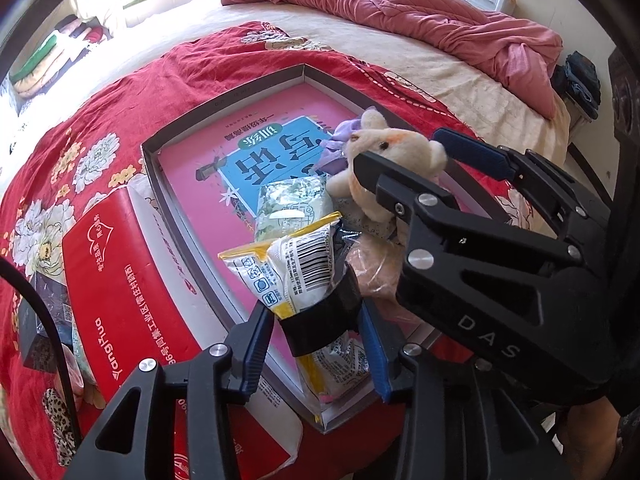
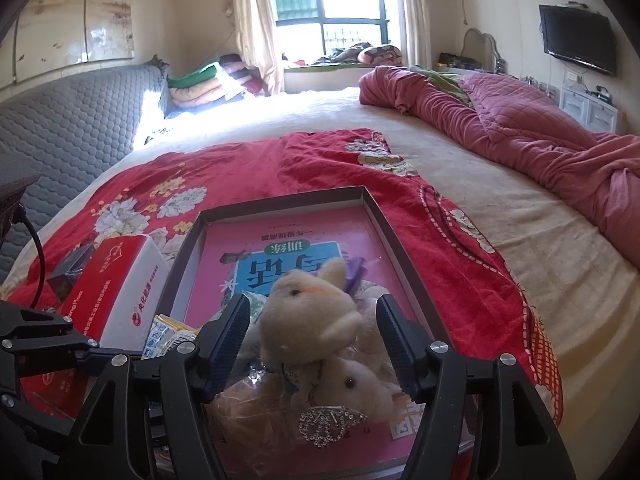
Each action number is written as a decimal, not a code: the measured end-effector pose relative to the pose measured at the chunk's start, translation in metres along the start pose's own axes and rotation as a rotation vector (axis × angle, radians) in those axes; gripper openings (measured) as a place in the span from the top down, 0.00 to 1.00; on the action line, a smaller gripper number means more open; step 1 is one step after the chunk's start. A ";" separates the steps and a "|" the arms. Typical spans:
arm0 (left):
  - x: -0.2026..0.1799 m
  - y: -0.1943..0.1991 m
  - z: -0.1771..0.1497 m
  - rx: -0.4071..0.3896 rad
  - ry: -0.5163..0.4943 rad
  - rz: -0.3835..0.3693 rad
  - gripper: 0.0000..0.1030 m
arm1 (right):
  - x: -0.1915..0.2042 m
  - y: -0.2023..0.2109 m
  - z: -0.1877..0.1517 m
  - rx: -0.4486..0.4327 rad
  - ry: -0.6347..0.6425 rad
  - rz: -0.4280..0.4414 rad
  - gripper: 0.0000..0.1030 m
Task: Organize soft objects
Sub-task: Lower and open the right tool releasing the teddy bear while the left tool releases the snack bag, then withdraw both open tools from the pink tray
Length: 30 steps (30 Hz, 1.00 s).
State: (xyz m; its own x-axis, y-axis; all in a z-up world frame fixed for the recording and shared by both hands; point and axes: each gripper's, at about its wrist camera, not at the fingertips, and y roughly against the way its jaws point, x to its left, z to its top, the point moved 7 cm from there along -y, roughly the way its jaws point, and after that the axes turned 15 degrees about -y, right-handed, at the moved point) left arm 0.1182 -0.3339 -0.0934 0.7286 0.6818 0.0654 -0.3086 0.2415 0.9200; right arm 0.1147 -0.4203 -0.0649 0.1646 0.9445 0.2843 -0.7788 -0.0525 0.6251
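Note:
A cream plush toy (image 1: 400, 152) (image 2: 308, 308) sits at the near end of a shallow grey-rimmed box (image 1: 224, 100) (image 2: 280, 202) that has a pink book on its bottom. My right gripper (image 1: 424, 156) (image 2: 312, 304) straddles the toy's head, open, with a gap at each pad. Under the toy lie a second plush face (image 2: 360, 388), a rhinestone ornament (image 2: 328, 420) and bread in a clear bag (image 1: 372, 272) (image 2: 248, 404). A yellow-and-white snack packet (image 1: 296, 272) with a black band lies between the fingers of my left gripper (image 1: 316, 320), which stands open.
A red tissue box (image 1: 120, 280) (image 2: 120, 280) lies against the box's left side, with a small dark box (image 1: 40, 320) and a cable beside it. A green-white packet (image 1: 292, 204) and purple fabric (image 1: 340, 136) also lie in the box. A pink quilt (image 2: 520, 120) is heaped at the far right.

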 end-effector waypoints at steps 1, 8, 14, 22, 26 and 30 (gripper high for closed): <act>0.000 0.000 0.000 0.001 -0.002 0.001 0.58 | 0.000 0.001 0.001 -0.001 -0.001 -0.001 0.34; -0.004 0.002 0.001 0.001 -0.024 0.016 0.46 | 0.000 0.006 0.003 -0.011 -0.021 -0.003 0.29; 0.000 0.003 0.001 -0.004 -0.019 0.022 0.44 | -0.002 0.009 0.005 -0.022 -0.031 -0.011 0.29; 0.006 0.011 0.001 -0.028 0.007 0.019 0.44 | -0.007 0.014 0.008 -0.041 -0.075 0.000 0.29; 0.009 0.017 0.001 -0.049 0.020 0.009 0.44 | -0.010 0.018 0.008 -0.047 -0.085 -0.007 0.28; 0.012 0.023 0.002 -0.058 0.027 0.018 0.44 | -0.012 0.023 0.010 -0.062 -0.106 -0.009 0.28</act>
State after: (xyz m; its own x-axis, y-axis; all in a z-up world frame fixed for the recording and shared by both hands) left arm 0.1213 -0.3217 -0.0704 0.7057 0.7049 0.0706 -0.3571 0.2679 0.8948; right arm 0.1008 -0.4360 -0.0466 0.2319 0.9052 0.3560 -0.8125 -0.0209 0.5825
